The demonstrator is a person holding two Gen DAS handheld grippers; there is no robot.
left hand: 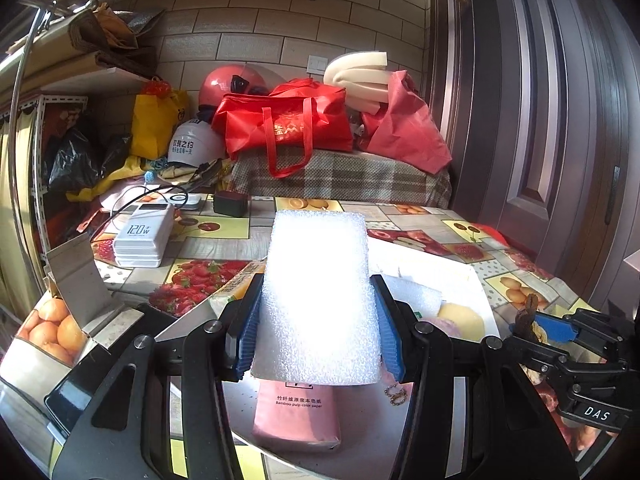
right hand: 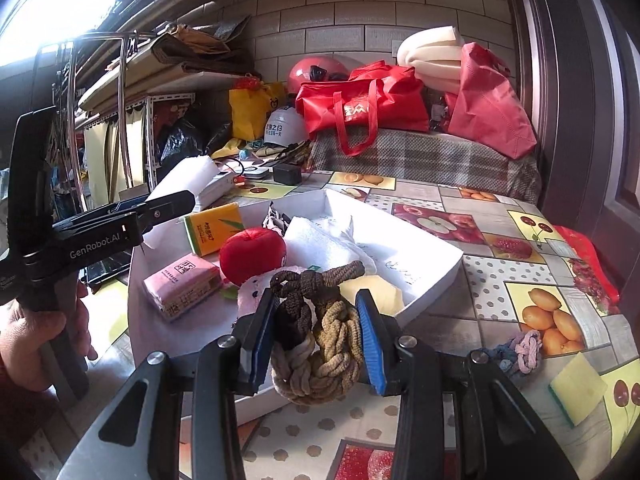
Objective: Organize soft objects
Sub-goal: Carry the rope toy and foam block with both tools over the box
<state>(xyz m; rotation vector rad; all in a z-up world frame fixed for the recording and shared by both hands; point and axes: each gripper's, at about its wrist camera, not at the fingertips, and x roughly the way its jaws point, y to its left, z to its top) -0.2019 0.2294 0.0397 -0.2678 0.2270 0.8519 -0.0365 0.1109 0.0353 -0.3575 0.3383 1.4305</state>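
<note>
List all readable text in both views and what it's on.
"120W": white charger
"Bamboo pulp color paper": pink tissue pack
"DAS": right gripper
"GenRobot.AI": left gripper
Chinese print on white helmet, red bag, yellow pack: too small to read reliably.

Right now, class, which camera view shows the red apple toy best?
The right wrist view. There the red apple toy sits in plain sight in the white tray, beside the pink tissue pack. In the left wrist view the apple cannot be seen: the white foam block held in the left gripper fills the middle.
</note>
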